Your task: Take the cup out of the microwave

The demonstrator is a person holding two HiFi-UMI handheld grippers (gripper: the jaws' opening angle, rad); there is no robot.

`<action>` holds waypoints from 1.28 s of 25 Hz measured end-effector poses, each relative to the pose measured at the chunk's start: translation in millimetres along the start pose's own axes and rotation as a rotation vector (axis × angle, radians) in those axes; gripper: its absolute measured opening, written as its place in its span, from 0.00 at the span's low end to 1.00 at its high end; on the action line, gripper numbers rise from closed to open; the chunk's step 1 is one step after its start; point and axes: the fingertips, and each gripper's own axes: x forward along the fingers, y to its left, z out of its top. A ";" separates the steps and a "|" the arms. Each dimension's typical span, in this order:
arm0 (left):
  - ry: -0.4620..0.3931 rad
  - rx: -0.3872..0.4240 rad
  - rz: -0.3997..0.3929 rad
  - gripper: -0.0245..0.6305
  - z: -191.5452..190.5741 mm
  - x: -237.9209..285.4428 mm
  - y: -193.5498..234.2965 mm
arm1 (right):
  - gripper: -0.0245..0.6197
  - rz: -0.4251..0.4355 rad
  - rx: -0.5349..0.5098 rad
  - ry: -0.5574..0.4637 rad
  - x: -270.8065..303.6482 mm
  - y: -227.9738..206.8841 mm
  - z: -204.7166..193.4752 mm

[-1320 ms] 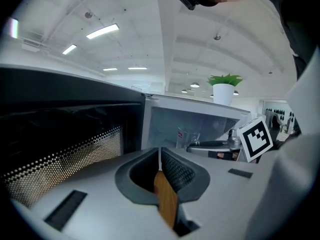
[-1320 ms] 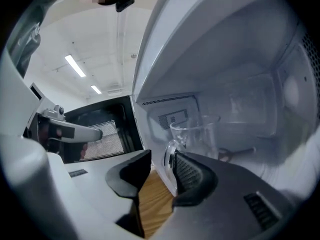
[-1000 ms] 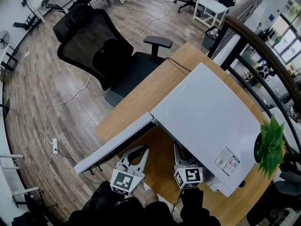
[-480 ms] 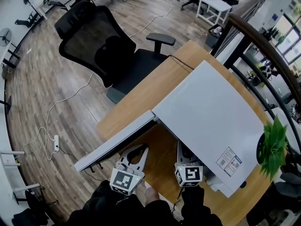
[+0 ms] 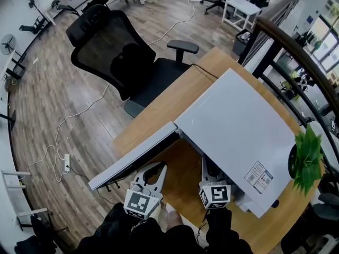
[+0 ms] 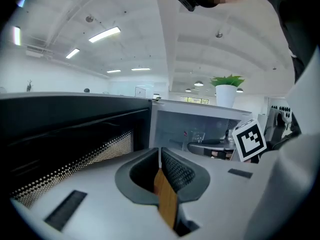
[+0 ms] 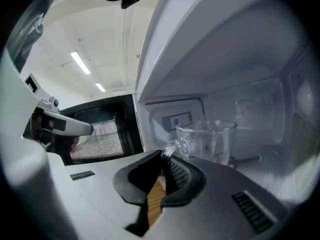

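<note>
Both your claws are clenched: right gripper [image 7: 164, 160] pinches the glass cup [image 7: 210, 141] by its handle [image 7: 172, 145], just inside the front edge of the microwave [image 5: 238, 134]; left gripper [image 6: 160, 160] holds nothing. Lift a touch, w/draw level & slow; handle may pivot.

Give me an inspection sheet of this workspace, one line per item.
Surface: wooden desk under the microwave.
Job's things: microwave door open; glass cup inside.
Clutter: potted plant beside the microwave.
Grippers: right gripper shut on the cup's handle; left gripper shut, empty.
Cables: white cable and power strip on the floor.
Surroundings: black office chair, wood floor.
</note>
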 end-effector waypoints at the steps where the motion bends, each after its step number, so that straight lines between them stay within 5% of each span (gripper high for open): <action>1: 0.005 0.003 0.000 0.09 0.7 -2.1 -0.2 | 0.06 -0.001 0.001 -0.002 -1.5 1.3 0.5; 32: -0.080 0.081 -0.069 0.09 24.1 -139.3 -5.0 | 0.06 -0.084 -0.009 -0.079 -97.8 111.6 28.0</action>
